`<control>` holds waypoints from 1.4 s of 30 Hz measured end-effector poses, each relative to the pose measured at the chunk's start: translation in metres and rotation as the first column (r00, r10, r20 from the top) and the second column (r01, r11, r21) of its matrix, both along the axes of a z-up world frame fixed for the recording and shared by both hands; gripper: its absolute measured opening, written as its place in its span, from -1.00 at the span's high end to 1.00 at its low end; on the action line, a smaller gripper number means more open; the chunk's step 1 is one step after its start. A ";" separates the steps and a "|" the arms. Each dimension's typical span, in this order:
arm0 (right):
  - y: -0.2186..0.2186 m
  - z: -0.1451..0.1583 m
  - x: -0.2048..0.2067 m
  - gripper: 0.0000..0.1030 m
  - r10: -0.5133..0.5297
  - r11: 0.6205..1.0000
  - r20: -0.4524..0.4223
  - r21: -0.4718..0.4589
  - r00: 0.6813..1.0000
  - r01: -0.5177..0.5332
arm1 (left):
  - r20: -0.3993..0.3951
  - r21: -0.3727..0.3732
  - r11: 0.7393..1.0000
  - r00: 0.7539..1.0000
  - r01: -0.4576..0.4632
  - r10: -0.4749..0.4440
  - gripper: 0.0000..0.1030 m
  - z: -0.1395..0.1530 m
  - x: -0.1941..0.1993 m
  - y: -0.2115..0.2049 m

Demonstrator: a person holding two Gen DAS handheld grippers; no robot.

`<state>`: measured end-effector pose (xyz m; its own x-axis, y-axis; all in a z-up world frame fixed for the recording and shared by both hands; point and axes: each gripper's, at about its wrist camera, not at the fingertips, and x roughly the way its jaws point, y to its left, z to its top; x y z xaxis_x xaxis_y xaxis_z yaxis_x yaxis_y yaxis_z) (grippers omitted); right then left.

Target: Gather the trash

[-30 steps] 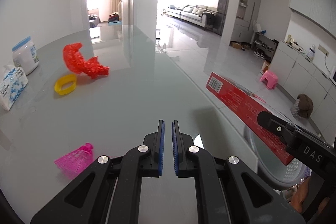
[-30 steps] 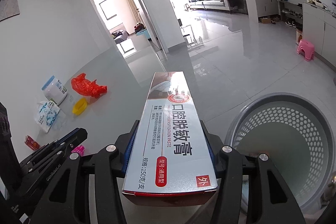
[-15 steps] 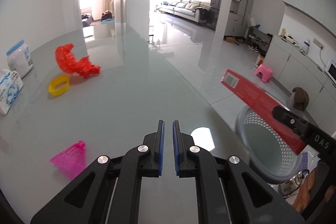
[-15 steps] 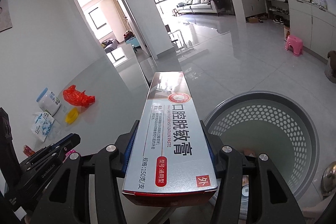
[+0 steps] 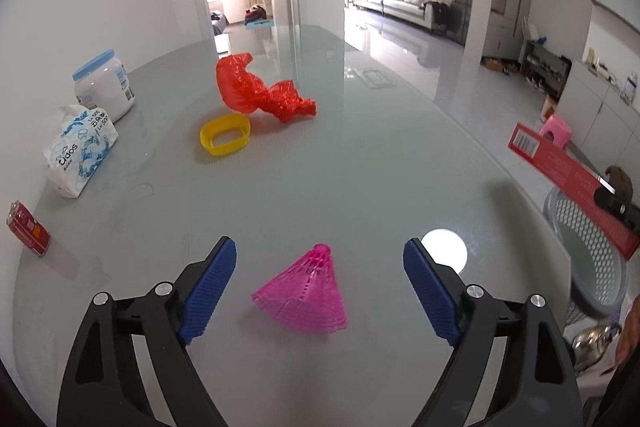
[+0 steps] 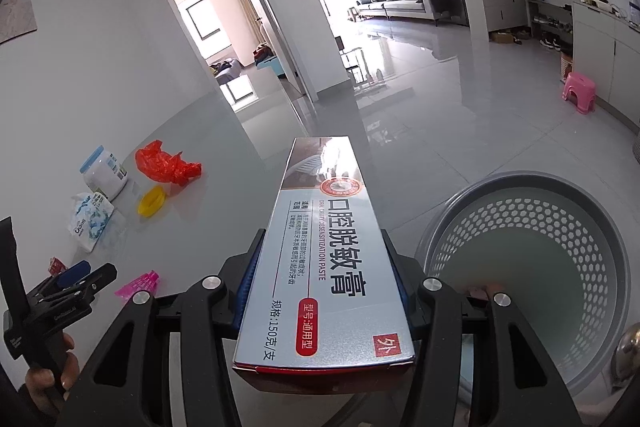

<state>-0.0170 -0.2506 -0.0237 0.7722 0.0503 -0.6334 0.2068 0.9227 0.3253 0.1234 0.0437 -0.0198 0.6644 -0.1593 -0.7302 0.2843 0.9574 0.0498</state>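
Observation:
A pink shuttlecock (image 5: 306, 293) lies on the grey glass table (image 5: 360, 167), cork end pointing away. My left gripper (image 5: 319, 259) hovers over it with its jaws opening wide; the shuttlecock sits between the blue pads, touching neither. My right gripper (image 6: 324, 263) is shut on a long silver and red toothpaste box (image 6: 326, 251), held beside and above the grey perforated trash basket (image 6: 532, 279). The same box (image 5: 568, 175) shows at the right edge of the left wrist view. The left gripper (image 6: 76, 277) and shuttlecock (image 6: 140, 283) also appear low on the left in the right wrist view.
Further back on the table lie a crumpled red plastic bag (image 5: 260, 91), a yellow ring-shaped lid (image 5: 225, 135), a white jar with a blue lid (image 5: 105, 85), a tissue pack (image 5: 80, 151) and a small red can (image 5: 28, 229). The basket (image 5: 592, 251) stands off the table's right edge.
My left gripper went from shut to wide open and swung left toward the pink shuttlecock, which now lies between its fingers. The right gripper still holds the box by the basket.

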 end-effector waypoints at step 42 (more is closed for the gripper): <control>0.005 -0.005 0.011 0.00 0.000 1.000 -0.019 0.003 1.000 0.000 | -0.210 0.009 0.997 0.975 0.080 -0.076 0.33 -0.040 0.022 -0.013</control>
<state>-0.0061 -0.2454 -0.0282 0.7599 0.0519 -0.6480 0.2134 0.9217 0.3241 0.1457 0.0312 -0.0600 0.4827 -0.1904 -0.8548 0.3637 0.9315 -0.0021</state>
